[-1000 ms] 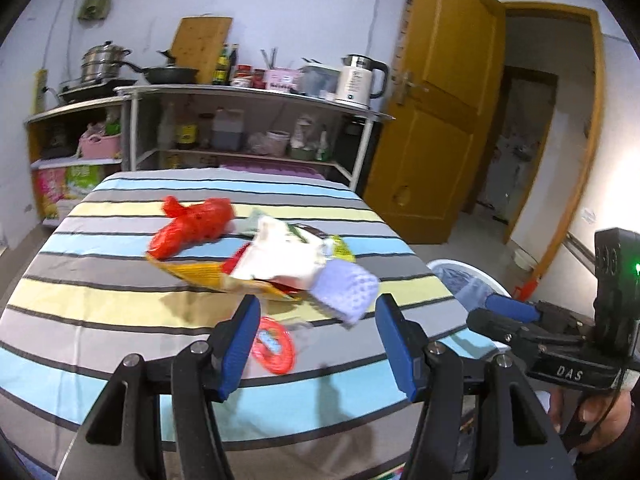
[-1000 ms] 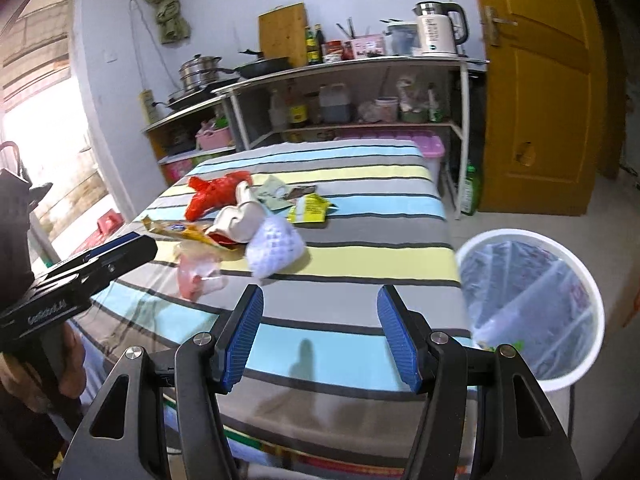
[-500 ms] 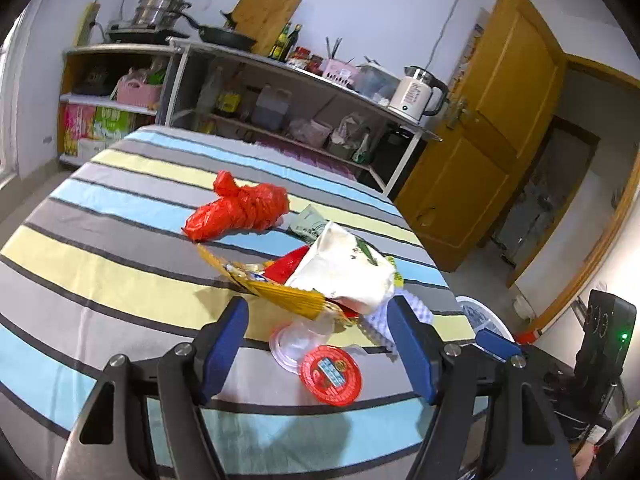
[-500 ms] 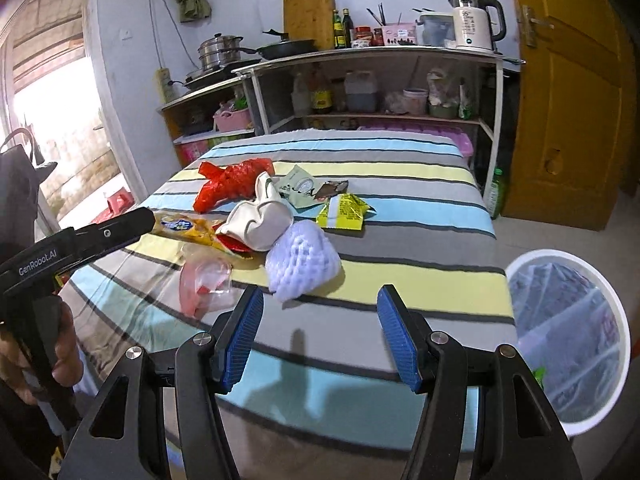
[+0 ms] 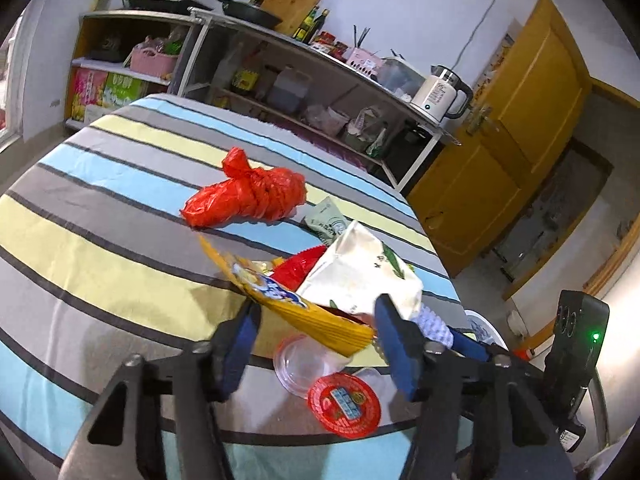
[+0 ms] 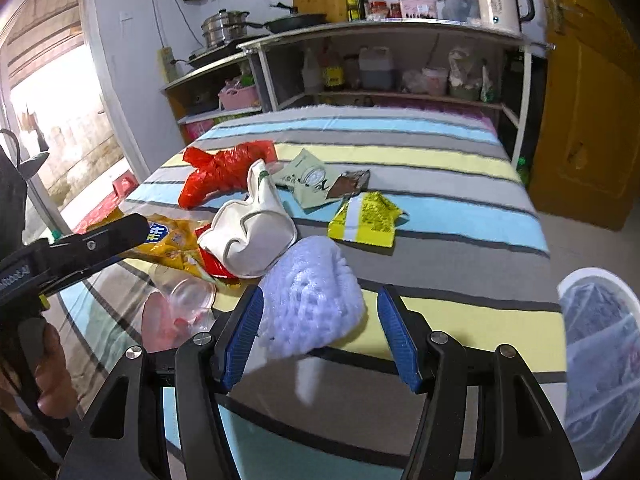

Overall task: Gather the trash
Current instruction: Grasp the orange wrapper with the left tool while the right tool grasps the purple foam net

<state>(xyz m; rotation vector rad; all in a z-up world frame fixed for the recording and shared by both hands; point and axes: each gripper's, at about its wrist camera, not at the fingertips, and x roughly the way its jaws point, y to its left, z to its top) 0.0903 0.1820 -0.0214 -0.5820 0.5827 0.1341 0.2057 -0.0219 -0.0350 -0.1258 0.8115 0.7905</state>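
Both claws closed in on the pile: right claw (image 6: 320, 334), released, straddles foam net (image 6: 310, 300) dead ahead; left claw (image 5: 316, 338), released, faces yellow wrapper (image 5: 288, 300).

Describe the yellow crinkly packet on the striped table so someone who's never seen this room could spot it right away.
Start at the striped table and find the trash heap in its middle. On the side toward the white bin, slightly apart from the heap, lies the yellow packet, flat beside a pale green sachet. It alone is bright lemon yellow with a white stripe.
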